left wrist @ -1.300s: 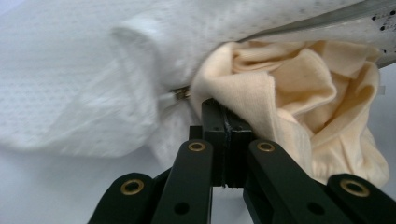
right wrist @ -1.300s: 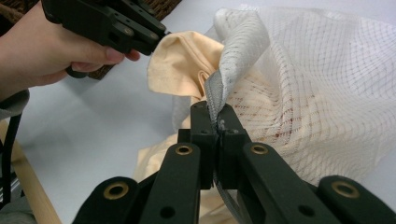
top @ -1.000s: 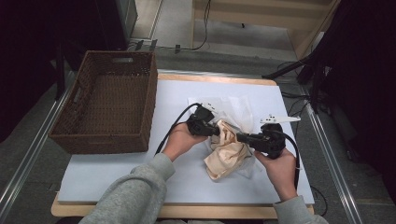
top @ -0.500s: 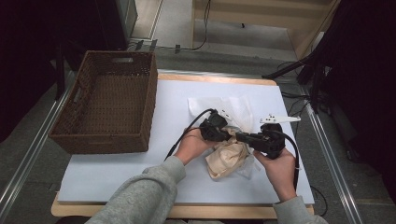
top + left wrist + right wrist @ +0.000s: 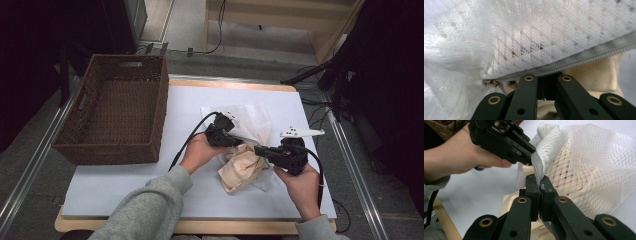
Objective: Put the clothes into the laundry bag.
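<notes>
A white mesh bag (image 5: 255,117) with a grey zipper edge (image 5: 586,55) lies on the white table top, and a beige cloth (image 5: 242,167) sits partly inside it. My left gripper (image 5: 235,141) is shut on the zipper edge; in the left gripper view its jaws (image 5: 547,78) pinch the tape just right of the metal zipper pull (image 5: 489,82). My right gripper (image 5: 257,149) is shut on the same edge (image 5: 539,181), a little below the left gripper (image 5: 532,157). Mesh (image 5: 586,170) is lifted between them, with the beige cloth (image 5: 511,197) under it.
A brown wicker basket (image 5: 161,100) stands at the table's left side, empty. The white table top (image 5: 125,185) has free room in front of the basket. A wooden table edge (image 5: 225,226) runs along the near side.
My left gripper has moved right, from the left of the cloth onto the bag's zipper edge close to the right gripper. The right gripper has held its place.
</notes>
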A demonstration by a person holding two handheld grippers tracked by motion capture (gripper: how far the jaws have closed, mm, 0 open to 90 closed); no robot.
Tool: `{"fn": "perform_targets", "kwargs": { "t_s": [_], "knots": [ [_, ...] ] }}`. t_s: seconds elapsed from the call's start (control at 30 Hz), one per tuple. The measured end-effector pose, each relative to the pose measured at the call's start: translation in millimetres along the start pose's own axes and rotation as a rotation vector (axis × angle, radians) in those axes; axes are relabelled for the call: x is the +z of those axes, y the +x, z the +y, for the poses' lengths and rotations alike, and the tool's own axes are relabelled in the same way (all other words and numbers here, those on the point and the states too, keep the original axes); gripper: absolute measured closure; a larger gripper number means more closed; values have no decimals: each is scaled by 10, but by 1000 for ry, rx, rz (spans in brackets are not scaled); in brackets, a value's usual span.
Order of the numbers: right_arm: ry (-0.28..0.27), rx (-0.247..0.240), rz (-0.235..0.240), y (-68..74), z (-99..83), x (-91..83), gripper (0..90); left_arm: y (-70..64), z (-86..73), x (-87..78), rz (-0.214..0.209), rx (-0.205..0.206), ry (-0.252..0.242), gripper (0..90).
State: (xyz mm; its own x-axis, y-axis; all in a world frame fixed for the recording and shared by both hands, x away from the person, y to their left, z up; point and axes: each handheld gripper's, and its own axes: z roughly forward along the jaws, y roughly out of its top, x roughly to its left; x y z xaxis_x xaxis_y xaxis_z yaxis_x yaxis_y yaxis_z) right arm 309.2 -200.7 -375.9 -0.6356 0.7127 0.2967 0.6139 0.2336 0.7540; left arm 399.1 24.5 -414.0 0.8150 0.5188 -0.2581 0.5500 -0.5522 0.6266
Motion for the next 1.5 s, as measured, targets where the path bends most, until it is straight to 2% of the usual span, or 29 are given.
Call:
{"fn": "perform_targets", "kwargs": {
  "t_s": [0.17,0.3,0.37,0.67,0.77,0.83,1.03,1.23,1.4,1.5],
  "knots": [
    [11,11,-3,-39,-18,37,888,-16,-73,-118,-4,2,3,898],
    [11,18,-3,-61,-21,43,888,-32,-223,-273,4,4,0,899],
    [13,18,-5,-65,-21,50,887,-40,-294,-326,0,-6,-17,899],
    [15,16,-5,-69,-17,63,888,-147,-533,-428,-4,-11,-30,899],
    [14,14,-6,-61,-15,64,887,-186,-593,-435,7,-6,-21,898],
    [12,8,-5,-29,-11,46,885,-214,-718,-444,14,-22,-27,898],
    [21,-5,-4,-4,-24,63,884,-283,-881,-444,24,-51,-27,898],
    [16,-5,-1,-15,-20,73,884,-500,-1078,-409,49,-45,-23,895],
    [18,0,5,-31,-13,76,884,-554,-1185,-377,57,-54,-10,894],
    [18,-5,11,-40,4,94,884,-599,-1272,-343,60,-67,-19,894]
  ]
}}
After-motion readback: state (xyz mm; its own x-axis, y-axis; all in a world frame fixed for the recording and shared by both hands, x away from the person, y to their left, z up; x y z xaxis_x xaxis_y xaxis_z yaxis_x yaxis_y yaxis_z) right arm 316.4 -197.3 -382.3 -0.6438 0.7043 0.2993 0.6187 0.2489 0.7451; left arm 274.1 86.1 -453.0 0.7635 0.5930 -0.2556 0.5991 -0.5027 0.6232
